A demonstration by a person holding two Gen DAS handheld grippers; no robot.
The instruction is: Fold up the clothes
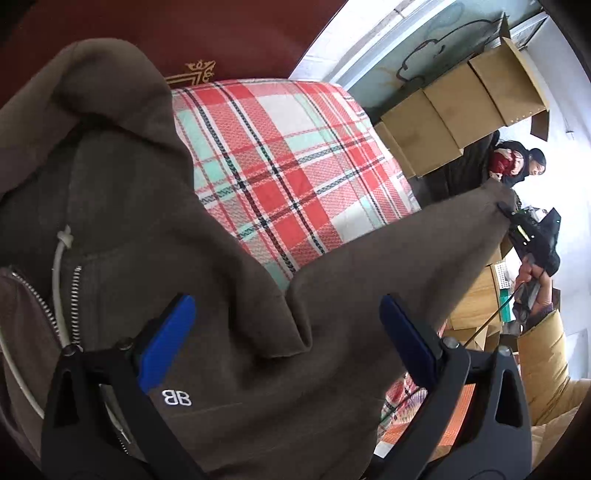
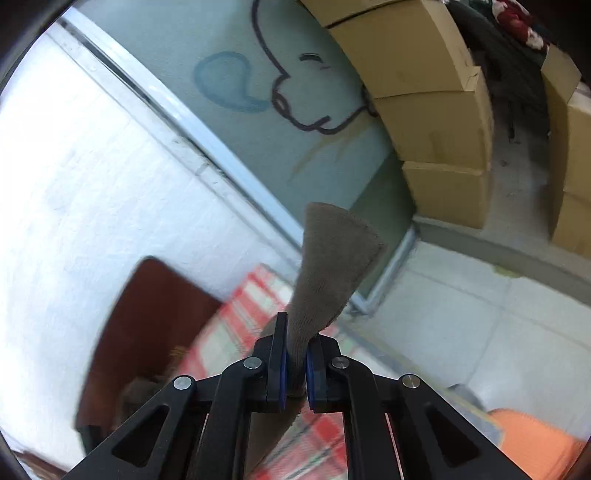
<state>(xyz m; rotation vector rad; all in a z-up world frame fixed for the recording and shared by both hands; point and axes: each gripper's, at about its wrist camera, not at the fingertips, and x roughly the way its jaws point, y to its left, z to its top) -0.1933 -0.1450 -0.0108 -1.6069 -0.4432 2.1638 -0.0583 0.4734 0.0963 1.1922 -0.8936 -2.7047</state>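
nearest the left wrist camera, the left gripper (image 1: 286,339) hangs released, blue pads wide apart over the brown hoodie (image 1: 129,221) on the plaid blanket (image 1: 280,155). further right, the right gripper (image 2: 295,363) is clenched on the hoodie's sleeve cuff (image 2: 332,251), lifted off the blanket. cardboard boxes (image 2: 436,110) stand far behind.

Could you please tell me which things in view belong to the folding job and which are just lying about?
Belongs to the job:
- brown hoodie
- hoodie's sleeve cuff, clamped in the right tool
- left tool, open over the hoodie
- plaid bedsheet under it

Just lying about:
- cardboard boxes
- orange cloth
- dark red headboard
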